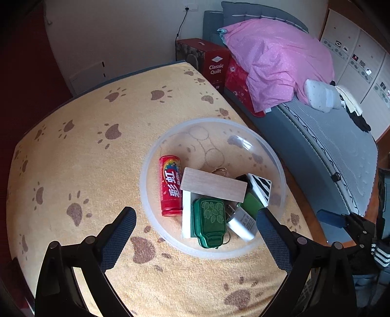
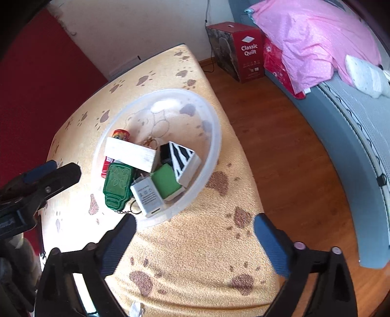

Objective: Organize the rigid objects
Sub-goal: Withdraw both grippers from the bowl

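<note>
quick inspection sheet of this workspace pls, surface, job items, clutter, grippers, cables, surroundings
surface: yellow paw-print towel covering the table.
job's things: clear round plastic bowl holding a red candy tube, pale wooden block, green embossed tin, grey charger, green block, zebra-striped box.
clutter: nothing seen outside the bowl.
grippers: left gripper open, empty; right gripper open, empty.
cables: black cord from a wall socket.
surroundings: bed with pink quilt, red quilt box, wood floor.
</note>
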